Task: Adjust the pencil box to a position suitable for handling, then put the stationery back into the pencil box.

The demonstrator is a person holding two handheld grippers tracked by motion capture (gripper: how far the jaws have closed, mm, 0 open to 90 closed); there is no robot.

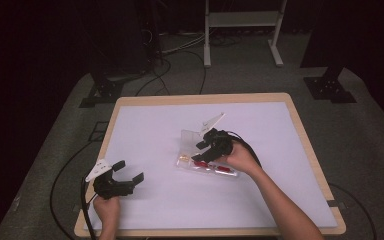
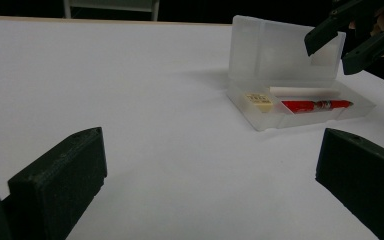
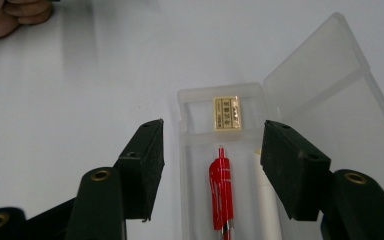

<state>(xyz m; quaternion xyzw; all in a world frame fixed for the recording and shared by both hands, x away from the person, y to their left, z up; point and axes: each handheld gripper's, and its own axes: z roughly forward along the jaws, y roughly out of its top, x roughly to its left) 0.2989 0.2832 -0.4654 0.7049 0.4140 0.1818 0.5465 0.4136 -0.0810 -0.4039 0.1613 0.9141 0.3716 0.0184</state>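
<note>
Open pencil case lying near the middle of the white table, right gripper hovering over it.

On the left, near the table's near edge, the left gripper [image 1: 128, 171] is resting over bare white tabletop [image 1: 150, 125] with its blocky matte-black fingers [image 2: 60, 182] spread wide and holding nothing; open table lies between it and the case. Right of centre, the translucent plastic case [image 3: 192, 150] is lying flat, its frosted lid [image 2: 275, 50] standing up on the far side. A small cream eraser [image 3: 226, 113] with a gold label is sitting in the left end compartment, and a glossy red pen [image 3: 221, 192] and a white stick [image 3: 267, 200] are lying lengthwise beside it. The right gripper [image 3: 210, 165] is hanging above the case, jaws moderately parted on either side of the pen, touching nothing.
</note>
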